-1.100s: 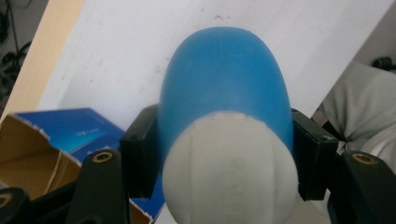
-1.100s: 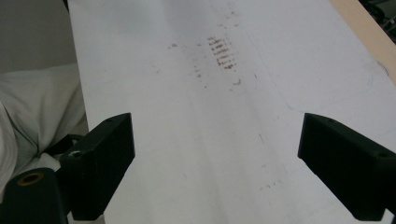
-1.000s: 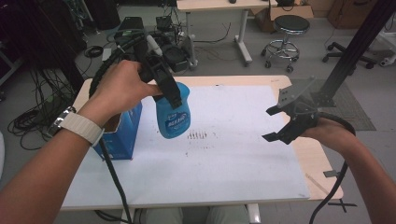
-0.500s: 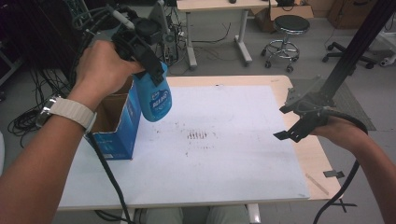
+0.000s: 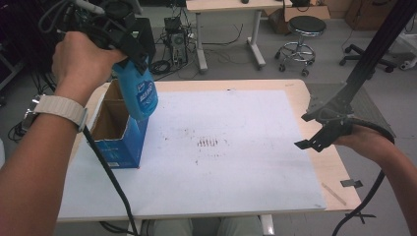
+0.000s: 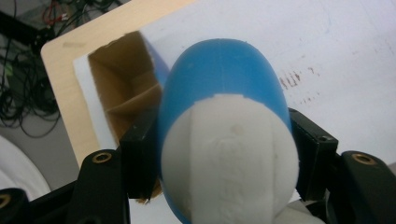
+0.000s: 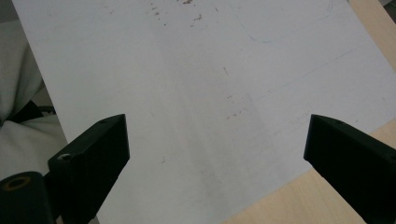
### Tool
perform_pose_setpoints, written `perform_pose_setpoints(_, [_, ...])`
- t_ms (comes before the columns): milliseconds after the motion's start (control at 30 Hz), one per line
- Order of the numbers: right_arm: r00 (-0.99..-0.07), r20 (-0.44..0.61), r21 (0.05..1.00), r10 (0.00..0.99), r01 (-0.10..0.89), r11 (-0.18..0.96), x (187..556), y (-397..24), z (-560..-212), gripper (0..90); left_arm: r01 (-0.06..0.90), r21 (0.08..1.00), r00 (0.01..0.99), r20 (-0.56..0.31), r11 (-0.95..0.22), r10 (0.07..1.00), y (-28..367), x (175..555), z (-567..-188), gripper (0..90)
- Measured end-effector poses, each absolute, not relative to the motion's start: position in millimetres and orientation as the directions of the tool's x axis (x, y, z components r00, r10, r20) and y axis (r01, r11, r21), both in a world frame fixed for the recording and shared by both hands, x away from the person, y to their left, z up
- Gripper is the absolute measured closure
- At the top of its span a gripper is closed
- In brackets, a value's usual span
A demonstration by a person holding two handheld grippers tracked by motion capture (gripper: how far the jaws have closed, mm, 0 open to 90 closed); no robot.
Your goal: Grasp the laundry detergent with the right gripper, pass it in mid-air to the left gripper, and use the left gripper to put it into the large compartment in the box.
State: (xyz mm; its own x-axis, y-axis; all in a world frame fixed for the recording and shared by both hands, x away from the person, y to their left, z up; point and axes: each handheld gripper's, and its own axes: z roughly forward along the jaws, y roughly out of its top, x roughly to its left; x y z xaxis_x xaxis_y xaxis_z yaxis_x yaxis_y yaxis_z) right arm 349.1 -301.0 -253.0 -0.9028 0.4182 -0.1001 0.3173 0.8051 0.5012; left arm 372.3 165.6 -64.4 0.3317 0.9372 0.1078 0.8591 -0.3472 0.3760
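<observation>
Bottle point(image 5: 139, 93) in blue hangs above the open cardboard box point(image 5: 118, 132) at the table's point(image 5: 295, 88) left edge, clamped in our left gripper point(image 6: 224, 154). Our right gripper point(image 7: 217, 154) hovers over the white sheet point(image 5: 236, 123), jaws spread wide with nothing between them.

The blue bottle point(image 6: 224, 84) hides part of the cardboard box point(image 6: 123, 93); its white cap is blurred and cut off.

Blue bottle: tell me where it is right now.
In the high view the blue bottle hangs at the table's left, clamped in the left hand-held gripper, just above the open cardboard box.
</observation>
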Motion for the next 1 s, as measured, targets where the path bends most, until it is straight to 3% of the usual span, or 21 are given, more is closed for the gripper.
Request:
perform_pose_setpoints(467, [-0.898,-0.096,0.504,0.430,0.329,0.799,346,-310,-257,6.6,0.903,0.404,0.127,0.076,-0.147,0.989,209,375,-62,38.2])
perform_pose_setpoints(1000, [-0.896,-0.090,0.505,0.434,0.335,0.796,345,-312,-260,7.1,0.911,0.409,0.023,0.080,-0.054,0.997,245,379,-86,38.3])
